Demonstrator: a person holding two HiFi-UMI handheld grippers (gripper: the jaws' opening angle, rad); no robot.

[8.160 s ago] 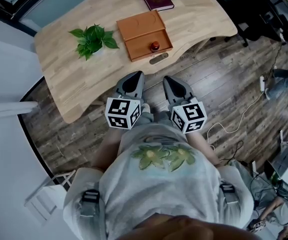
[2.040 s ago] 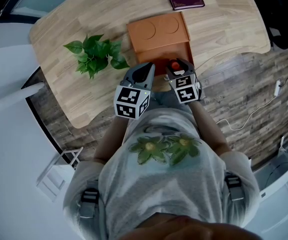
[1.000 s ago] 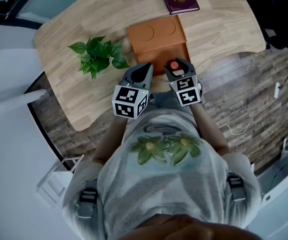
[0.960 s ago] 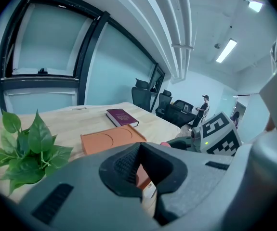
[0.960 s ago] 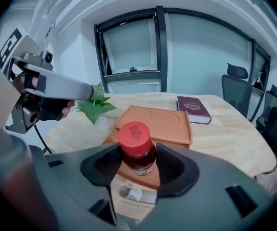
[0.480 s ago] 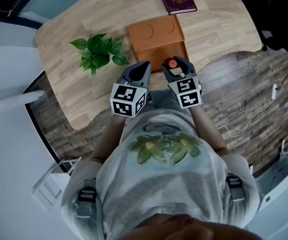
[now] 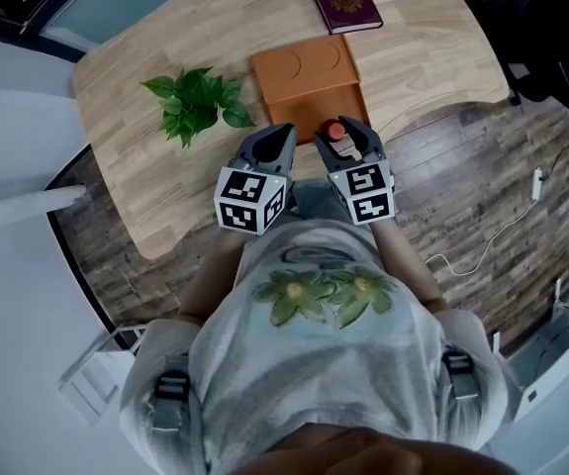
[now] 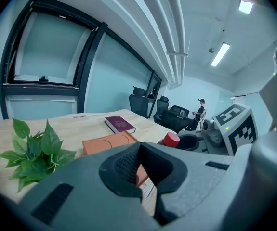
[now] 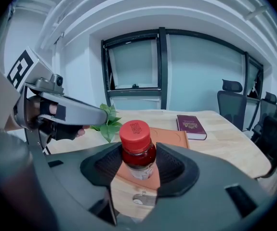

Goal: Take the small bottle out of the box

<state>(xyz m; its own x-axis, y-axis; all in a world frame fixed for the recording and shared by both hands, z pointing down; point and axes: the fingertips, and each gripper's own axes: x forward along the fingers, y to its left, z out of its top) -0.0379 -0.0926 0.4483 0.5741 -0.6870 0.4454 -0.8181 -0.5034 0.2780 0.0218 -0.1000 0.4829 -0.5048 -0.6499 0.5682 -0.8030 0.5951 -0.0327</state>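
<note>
— Where is the small bottle (image 9: 138, 148)?

— Upright between the jaws of the right hand-held gripper (image 7: 341, 139), which are closed on its body just below the red cap.

— And the box (image 7: 309, 82)?

— On the counter (image 7: 165, 127), just to the far side of the bottle. The bottle looks lifted clear of it, over the counter's near edge.

— And the left hand-held gripper (image 7: 274, 139)?

— It's just left of the right one, jaws together and empty. Setting the bottle down falls to the right.
</note>
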